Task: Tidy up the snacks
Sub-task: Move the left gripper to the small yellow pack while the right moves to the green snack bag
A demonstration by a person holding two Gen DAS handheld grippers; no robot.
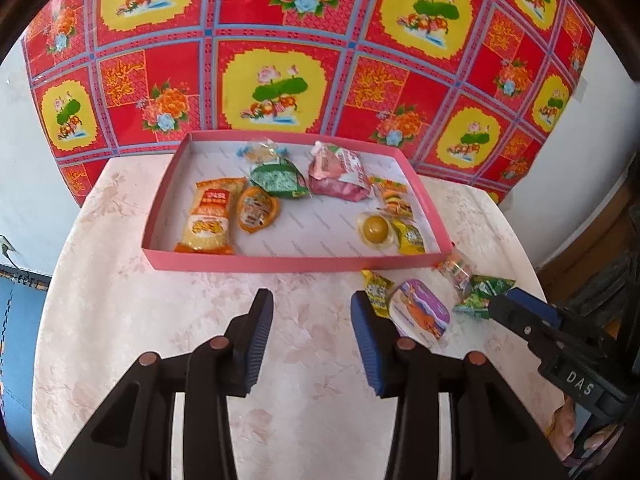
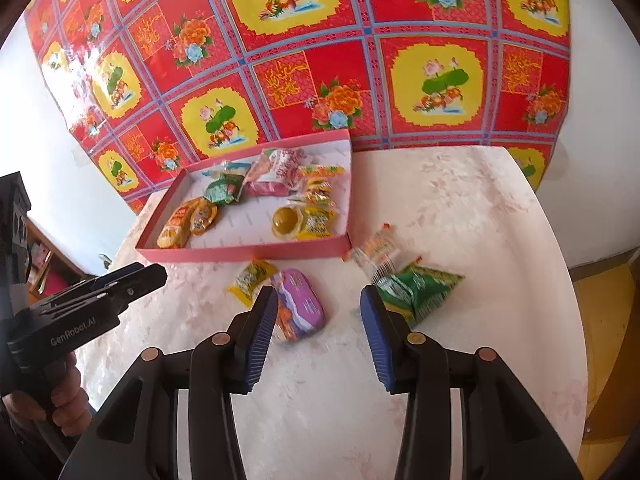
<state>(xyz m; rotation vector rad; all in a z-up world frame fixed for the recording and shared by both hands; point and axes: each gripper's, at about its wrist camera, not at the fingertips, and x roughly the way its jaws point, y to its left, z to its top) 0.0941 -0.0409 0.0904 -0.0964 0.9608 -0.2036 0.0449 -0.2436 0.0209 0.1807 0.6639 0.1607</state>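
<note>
Pink tray [image 1: 296,266] on a pale floral-patterned table [image 1: 120,320], its long axis running left–right in the left wrist view, its far wall close to the red-and-yellow flowered cloth [image 1: 280,20] hanging behind. Inside the tray: an orange pack [image 1: 210,218] at the near left, long axis running from near wall to far; a small orange cup [image 1: 256,210] touching its right side; a green pack [image 1: 278,179] just beyond; a pink pack [image 1: 338,178] near the far wall at centre; a clear sachet [image 1: 260,151] at the far wall; a striped candy pack [image 1: 394,196], a yellow jelly cup [image 1: 376,230] and a yellow sachet [image 1: 410,236] in the right end. The tray's middle floor and far-left corner are bare. Outside, just off the tray's near right corner, lie four loose snacks: a yellow pouch [image 2: 252,280] nearest the near wall, a purple tub [image 2: 300,304] beside it with its long axis slanting away from the tray, a clear wrapper [image 2: 374,250] at the corner, and a green triangular pack [image 2: 420,286] farthest right, its point aimed away from the tray. Left gripper [image 1: 312,336] hovers spread over bare table in front of the near wall, nothing between its pads. Right gripper [image 2: 318,332] is likewise spread and empty, the tub by its left finger, the green pack by its right. Table to the right of the tray lies open up to its curved edge.
</note>
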